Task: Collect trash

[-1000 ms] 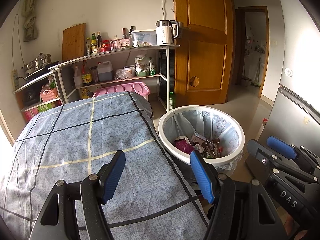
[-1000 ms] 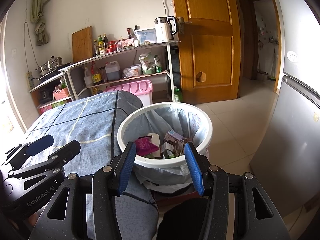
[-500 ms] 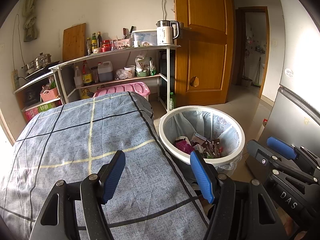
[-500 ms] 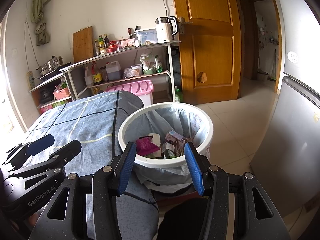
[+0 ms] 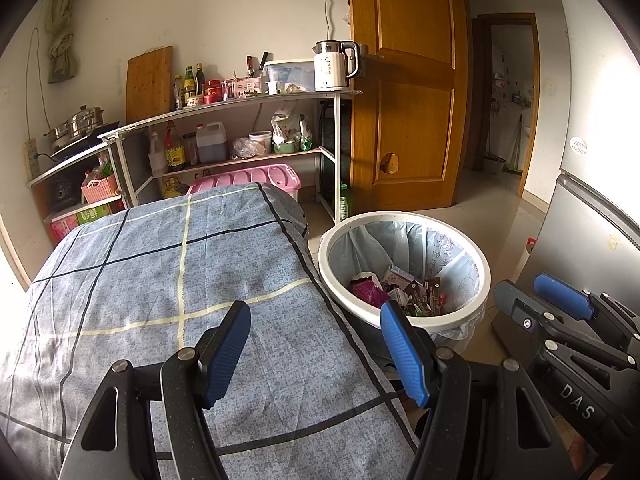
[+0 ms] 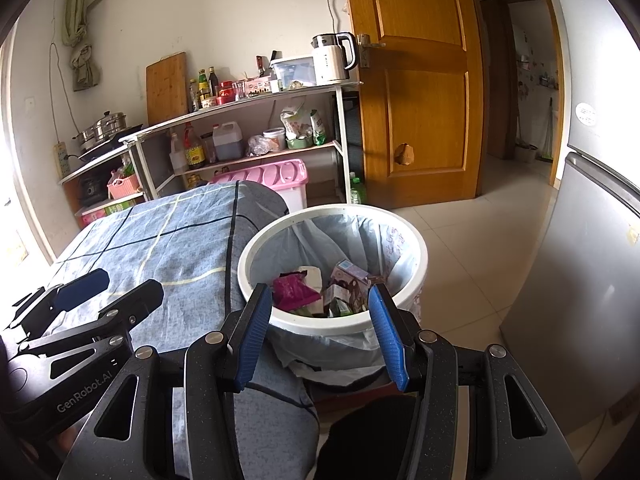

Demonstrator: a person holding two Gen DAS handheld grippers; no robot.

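A white trash bin [image 5: 476,256] with a grey liner stands on the floor right of the table; it also shows in the right wrist view [image 6: 416,248]. Inside lie wrappers, a magenta packet [image 6: 294,292] and small cartons [image 6: 348,276]. My left gripper [image 5: 316,348] is open and empty over the table's near right part. My right gripper [image 6: 320,334] is open and empty, just in front of the bin's near rim. Each gripper shows at the side of the other's view: the right one [image 5: 560,312], the left one [image 6: 92,296].
The table has a blue checked cloth [image 5: 160,272]. Behind it stand shelves [image 5: 240,100] with bottles, pots and a kettle [image 5: 332,66], and a pink box [image 5: 256,176]. A wooden door [image 5: 408,112] is at the back, a grey fridge [image 6: 580,260] on the right.
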